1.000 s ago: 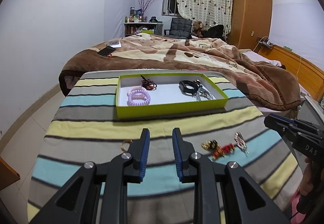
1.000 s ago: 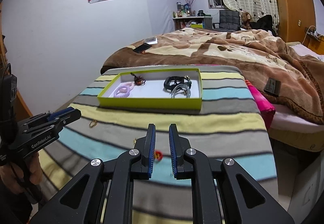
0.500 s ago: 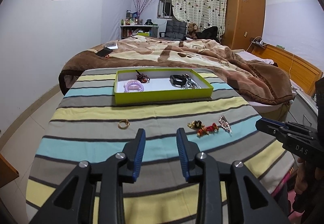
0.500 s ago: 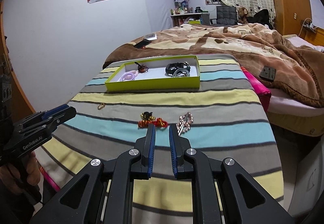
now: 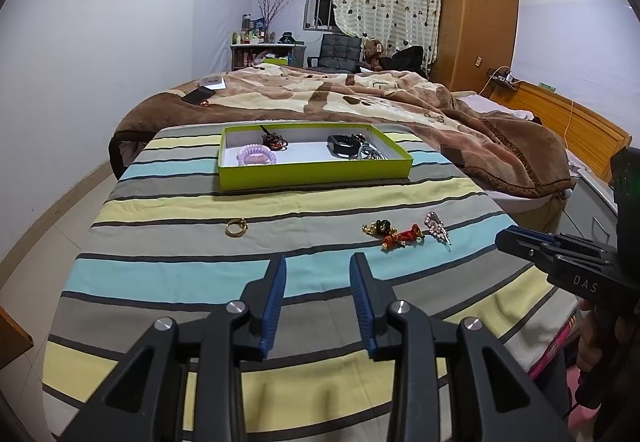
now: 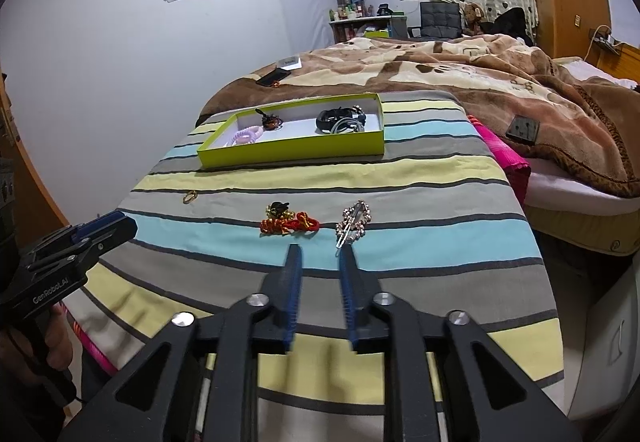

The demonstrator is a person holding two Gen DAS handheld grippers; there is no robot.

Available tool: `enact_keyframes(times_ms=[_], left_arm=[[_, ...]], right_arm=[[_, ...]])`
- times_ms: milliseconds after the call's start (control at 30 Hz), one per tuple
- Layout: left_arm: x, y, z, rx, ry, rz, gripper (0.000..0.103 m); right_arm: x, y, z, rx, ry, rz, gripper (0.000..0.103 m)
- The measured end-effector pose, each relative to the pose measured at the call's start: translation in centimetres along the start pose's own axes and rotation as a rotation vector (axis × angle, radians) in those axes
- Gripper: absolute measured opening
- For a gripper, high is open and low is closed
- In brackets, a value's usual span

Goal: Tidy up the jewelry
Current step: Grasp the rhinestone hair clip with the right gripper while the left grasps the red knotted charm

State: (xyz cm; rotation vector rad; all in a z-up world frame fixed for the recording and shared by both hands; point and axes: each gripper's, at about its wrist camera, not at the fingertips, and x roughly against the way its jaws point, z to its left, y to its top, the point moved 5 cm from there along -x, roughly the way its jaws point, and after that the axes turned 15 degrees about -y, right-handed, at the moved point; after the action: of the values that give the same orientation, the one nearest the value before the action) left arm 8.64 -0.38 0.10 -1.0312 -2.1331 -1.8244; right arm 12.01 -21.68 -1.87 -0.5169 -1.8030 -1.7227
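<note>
Left wrist view: the left gripper point(image 5: 316, 274) has just been spreading, nothing between its jaws, hovering over the striped tabletop point(image 5: 180, 270). The ring point(image 5: 236, 227) lies loose nearer than the tray point(image 5: 316, 171), probably awaiting sorting.

Right wrist view: the right gripper point(image 6: 320, 262), also just spreading and empty, faces the hairpin point(image 6: 354, 223) short of the tray point(image 6: 292, 152). The red charms point(image 6: 289, 223) tangle indistinctly.

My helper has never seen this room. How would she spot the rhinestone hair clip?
Find the striped cloth, then the green tray. Three loose ornaments lie in front of it; the rhinestone hair clip is rightmost, silvery and leaf-shaped, beside the red ornament and the black-and-gold one.
</note>
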Motion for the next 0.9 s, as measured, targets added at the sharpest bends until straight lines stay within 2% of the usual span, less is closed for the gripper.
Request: enact_keyframes(times_ms=[533, 900], left_arm=[[-2.4, 0.4, 0.0, -0.01, -0.024, 0.027, 0.035], [-3.8, 1.1, -0.2, -0.016, -0.043, 0.038, 0.035]], right_arm=[[-3.6, 0.6, -0.2, -0.015, -0.033, 0.058, 0.03], [-7.6, 0.9, 0.3, 0.016, -0.096, 0.161, 0.03]])
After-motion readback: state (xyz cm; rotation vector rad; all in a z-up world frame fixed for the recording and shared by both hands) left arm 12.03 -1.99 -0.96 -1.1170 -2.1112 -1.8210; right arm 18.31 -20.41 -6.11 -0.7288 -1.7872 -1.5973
